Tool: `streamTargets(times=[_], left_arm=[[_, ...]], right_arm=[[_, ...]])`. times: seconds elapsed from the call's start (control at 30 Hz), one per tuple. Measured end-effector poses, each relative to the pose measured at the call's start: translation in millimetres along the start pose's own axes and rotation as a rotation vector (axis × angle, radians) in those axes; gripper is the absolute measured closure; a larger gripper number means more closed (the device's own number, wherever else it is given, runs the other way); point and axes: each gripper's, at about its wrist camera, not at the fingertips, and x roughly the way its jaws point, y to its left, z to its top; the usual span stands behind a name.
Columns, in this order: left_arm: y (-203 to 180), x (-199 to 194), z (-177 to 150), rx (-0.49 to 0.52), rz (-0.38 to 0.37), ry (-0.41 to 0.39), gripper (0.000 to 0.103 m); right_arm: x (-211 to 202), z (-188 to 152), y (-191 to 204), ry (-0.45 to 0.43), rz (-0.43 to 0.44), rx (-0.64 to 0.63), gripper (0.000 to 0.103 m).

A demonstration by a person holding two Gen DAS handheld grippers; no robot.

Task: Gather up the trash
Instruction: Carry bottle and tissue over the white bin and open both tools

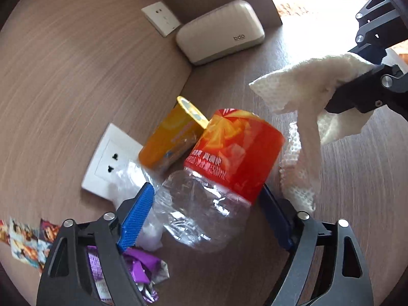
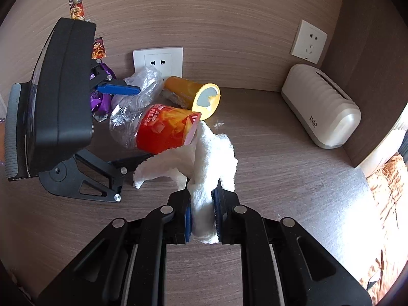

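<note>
My left gripper (image 1: 206, 199) holds a crushed clear plastic bottle with a red-orange label (image 1: 229, 153) between its blue pads; the bottle also shows in the right wrist view (image 2: 163, 130). My right gripper (image 2: 202, 204) is shut on a white crumpled paper towel (image 2: 204, 158), which hangs to the right of the bottle in the left wrist view (image 1: 303, 102). A yellow can (image 1: 168, 140) lies behind the bottle by the wall. A purple wrapper (image 1: 142, 267) lies under my left gripper. A clear plastic bag (image 2: 142, 81) lies by the socket.
A beige tissue box (image 1: 221, 30) stands in the back corner of the wooden desk (image 2: 280, 178). Wall sockets (image 1: 109, 163) sit on the wood panel. Stickers (image 1: 23, 239) are stuck on the wall. A bed with an orange cover (image 2: 390, 191) is to the right.
</note>
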Motion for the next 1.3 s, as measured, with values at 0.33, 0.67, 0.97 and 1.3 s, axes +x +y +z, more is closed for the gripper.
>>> streamTargets(times=[0.33,0.67,0.97,1.3], left_arm=[[22.1,-29.2,-8.9,-0.359,-0.204,-0.010,0.026],[-3.1,-87.1,-4.6,-0.564,-0.393,-0.062,0.026],[-91.1,-113.1,51.6,-0.443,-0.566,-0.092,0.026],[-228.6,-125.8,111.6,-0.237,-0.778,-0.066,0.026]], right_arm=[[-34.0,-9.6,-17.7,-0.049,-0.026,0.061,0.088],[-104.8,-42.6,-49.5,-0.075,-0.098,0.162,0.088],[-169.3,-115.4,-77.3,-0.014,-0.238,0.297,0.088],[-211.1,-226.8,-129.7,0.106,-0.349,0.509,0.087]])
